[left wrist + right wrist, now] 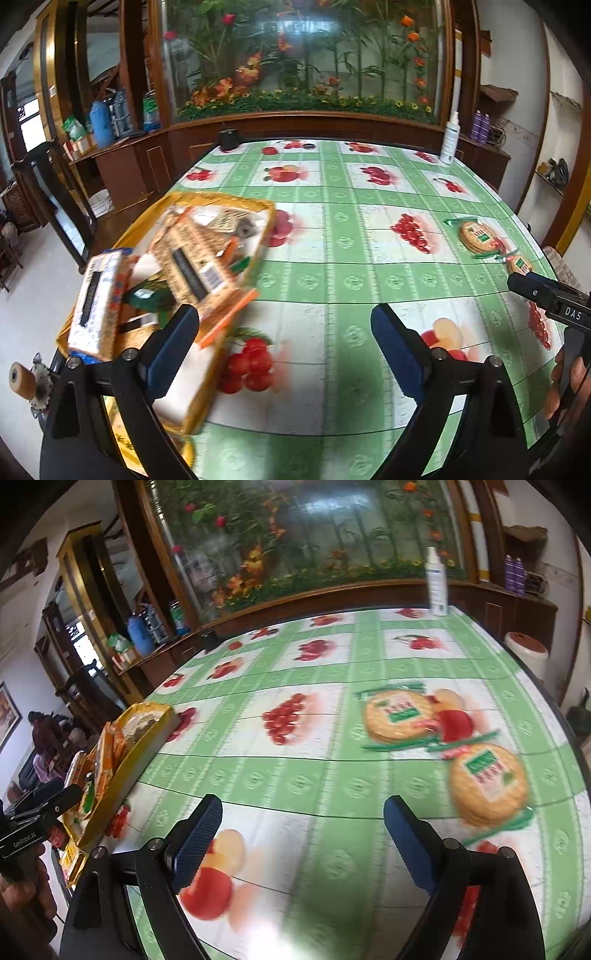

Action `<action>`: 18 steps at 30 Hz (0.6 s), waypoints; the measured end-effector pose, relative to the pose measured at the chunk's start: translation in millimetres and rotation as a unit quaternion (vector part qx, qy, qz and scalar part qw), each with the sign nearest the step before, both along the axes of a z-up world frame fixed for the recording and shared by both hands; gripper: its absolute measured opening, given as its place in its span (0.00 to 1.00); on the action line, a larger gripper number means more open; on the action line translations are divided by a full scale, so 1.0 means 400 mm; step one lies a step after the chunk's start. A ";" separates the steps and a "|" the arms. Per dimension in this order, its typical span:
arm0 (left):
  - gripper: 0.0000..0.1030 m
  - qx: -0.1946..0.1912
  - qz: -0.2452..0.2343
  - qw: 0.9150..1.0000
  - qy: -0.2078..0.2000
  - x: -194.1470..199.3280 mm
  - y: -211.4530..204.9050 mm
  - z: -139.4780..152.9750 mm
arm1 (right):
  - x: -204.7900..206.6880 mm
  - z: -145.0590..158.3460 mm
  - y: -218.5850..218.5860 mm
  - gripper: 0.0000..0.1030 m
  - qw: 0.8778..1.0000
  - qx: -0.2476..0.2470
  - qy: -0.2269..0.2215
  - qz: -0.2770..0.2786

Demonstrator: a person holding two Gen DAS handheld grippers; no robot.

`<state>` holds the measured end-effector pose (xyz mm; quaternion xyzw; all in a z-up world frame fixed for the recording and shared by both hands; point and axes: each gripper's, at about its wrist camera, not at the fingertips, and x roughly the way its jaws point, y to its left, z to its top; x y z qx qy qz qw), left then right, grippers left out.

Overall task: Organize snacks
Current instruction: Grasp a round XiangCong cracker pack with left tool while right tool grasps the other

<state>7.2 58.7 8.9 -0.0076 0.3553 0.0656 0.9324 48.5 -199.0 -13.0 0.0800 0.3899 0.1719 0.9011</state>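
A yellow tray (pixel 266 210) at the table's left edge holds several snack packets, among them a white packet (pixel 94 306) and a long orange cracker packet (pixel 199 258). My left gripper (pixel 284 343) hovers open just right of the tray, nothing between its blue pads. Two round biscuit packets (pixel 399 716) (pixel 487 786) lie on the cloth at the right. My right gripper (pixel 303 834) is open over bare cloth, left of and nearer than the closer packet. In the left wrist view the biscuit packets (pixel 476 236) lie at far right beside the right gripper's body (pixel 546 299).
The table (pixel 332 258) has a green checked cloth with fruit prints. A white spray bottle (pixel 436 583) stands at the far right corner and a small black object (pixel 229 138) at the far left corner. A wooden cabinet with a flower display runs behind. A hand (pixel 26 893) holds the left gripper.
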 end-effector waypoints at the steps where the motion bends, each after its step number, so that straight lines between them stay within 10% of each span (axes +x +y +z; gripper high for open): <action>1: 0.92 0.001 -0.005 1.000 0.001 0.004 -0.010 0.002 | -0.005 0.002 -0.010 0.88 1.000 0.000 0.000 -0.004; 18: 1.00 0.000 -0.087 0.996 0.023 0.137 -0.205 -0.008 | -0.016 -0.010 -0.216 0.96 0.995 -0.038 0.010 -0.097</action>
